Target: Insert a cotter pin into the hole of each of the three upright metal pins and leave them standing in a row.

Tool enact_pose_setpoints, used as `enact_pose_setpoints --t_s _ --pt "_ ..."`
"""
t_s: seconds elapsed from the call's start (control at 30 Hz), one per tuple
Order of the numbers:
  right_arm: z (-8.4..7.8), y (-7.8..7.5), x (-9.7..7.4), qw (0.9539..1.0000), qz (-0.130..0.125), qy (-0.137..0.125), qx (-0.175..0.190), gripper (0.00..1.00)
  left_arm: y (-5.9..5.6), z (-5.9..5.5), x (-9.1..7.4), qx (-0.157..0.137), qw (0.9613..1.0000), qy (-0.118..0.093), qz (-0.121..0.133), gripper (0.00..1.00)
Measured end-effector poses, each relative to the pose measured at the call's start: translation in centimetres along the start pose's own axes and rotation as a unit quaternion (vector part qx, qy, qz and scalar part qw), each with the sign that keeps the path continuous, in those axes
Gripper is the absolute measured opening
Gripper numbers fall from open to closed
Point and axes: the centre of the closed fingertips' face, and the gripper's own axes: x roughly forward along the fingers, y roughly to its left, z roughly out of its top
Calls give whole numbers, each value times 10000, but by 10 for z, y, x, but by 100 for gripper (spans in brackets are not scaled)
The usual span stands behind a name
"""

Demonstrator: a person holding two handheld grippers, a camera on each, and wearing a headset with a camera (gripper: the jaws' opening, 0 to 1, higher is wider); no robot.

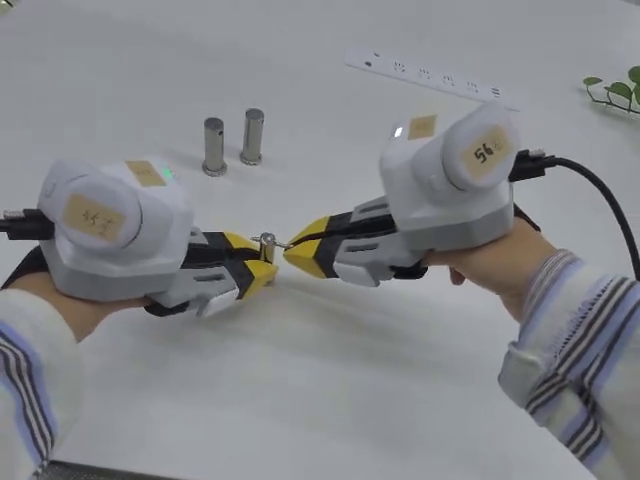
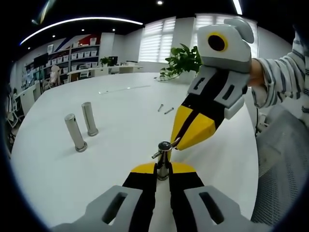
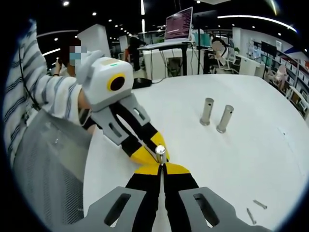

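Two metal pins (image 1: 214,146) upright, white table (image 1: 330,390); office shelves (image 2: 79,52)

Standing upright on the surface (image 1: 330,380), side by side, just apart: two metal pins (image 1: 214,146) (image 1: 252,136), silvery cylinders with flanged bases. Clamped upright between the left fingers (image 2: 145,170): third metal pin (image 2: 164,159). Pinched in the right fingers (image 2: 193,128), at its top cross-hole: cotter pin (image 2: 155,155). Lying loose farther off: two spare cotter pins (image 2: 160,107) (image 2: 168,110).
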Motion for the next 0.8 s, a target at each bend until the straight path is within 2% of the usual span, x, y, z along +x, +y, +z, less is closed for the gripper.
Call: enact_pose_setpoints --t_s 0.2,0.3,0.37,0.57,0.8 --pt "1 4 1 9999 25 -13 -141 4 -1 0 -1 13 10000 -1 -19 8" --pt "2 0 -3 9997 -97 -68 -231 6 0 0 0 -16 10000 -2 -10 8" --pt "3 -2 -6 9998 -72 -116 -160 8 -1 0 0 -17 10000 0 -10 8" --pt "-2 0 -13 9998 -62 -44 -165 6 0 0 -1 -33 10000 -7 -14 8" --pt "0 1 -10 9999 -32 -95 -72 3 0 0 -1 -33 10000 -19 -26 8"
